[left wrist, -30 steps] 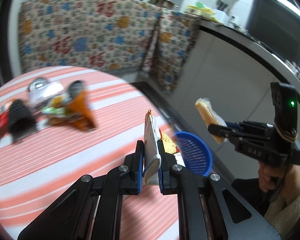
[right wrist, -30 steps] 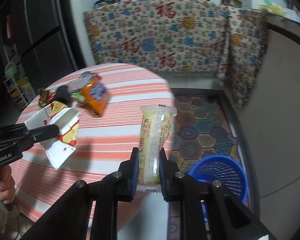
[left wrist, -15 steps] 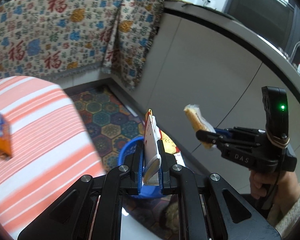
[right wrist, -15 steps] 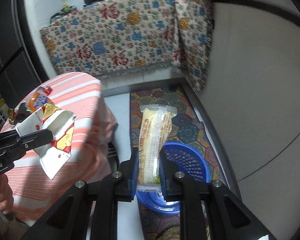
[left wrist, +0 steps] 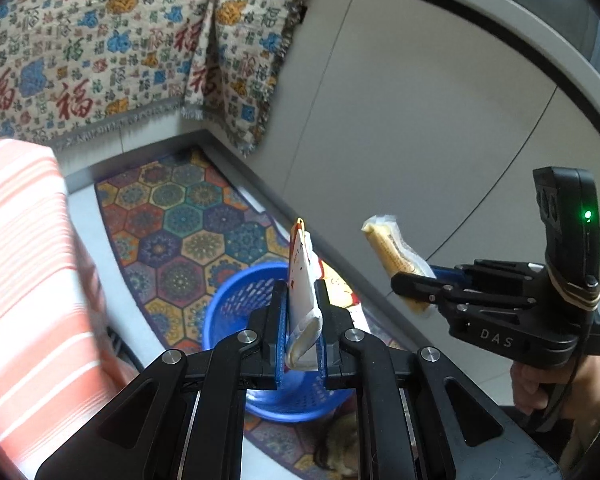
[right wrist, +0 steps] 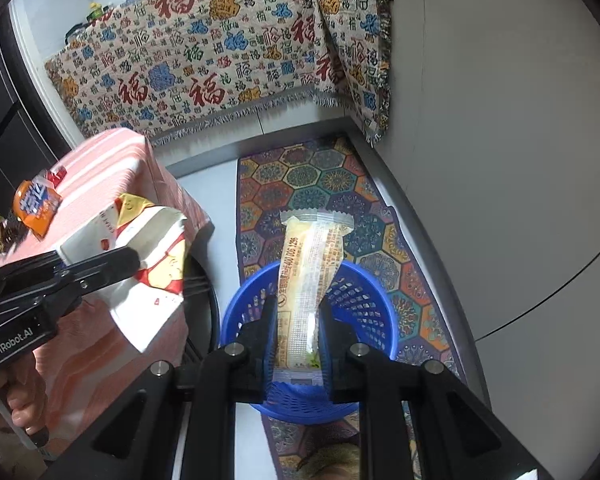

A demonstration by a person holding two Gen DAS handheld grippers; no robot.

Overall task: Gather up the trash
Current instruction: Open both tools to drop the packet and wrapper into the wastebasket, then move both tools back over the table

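- While both tools hang above the floor, each carries one piece of trash; neither piece is dropped yet.
- Left tool (left wrist: pixel 300 330): pressed onto a white bag (left wrist: pixel 302 280) with red and yellow print. Bag stands on edge, long axis along the fingers, top pointing away from the camera, over the near rim of the bin.
- Right tool (right wrist: pixel 298 320): pinching a clear wrapper (right wrist: pixel 314 252) near its lower end. Long axis along the fingers, crimped free end pointing forward and up, directly above the bin.
- Bin (right wrist: pixel 364 300): blue perforated basket on the patterned rug (right wrist: pixel 324 180); what shows of its inside looks bare.
- Surface (right wrist: pixel 108 160): striped cloth, beside the bin; an orange packet (right wrist: pixel 34 206) and other bits remain there.
- Progress, judged: early; two items at release point, more left to fetch.
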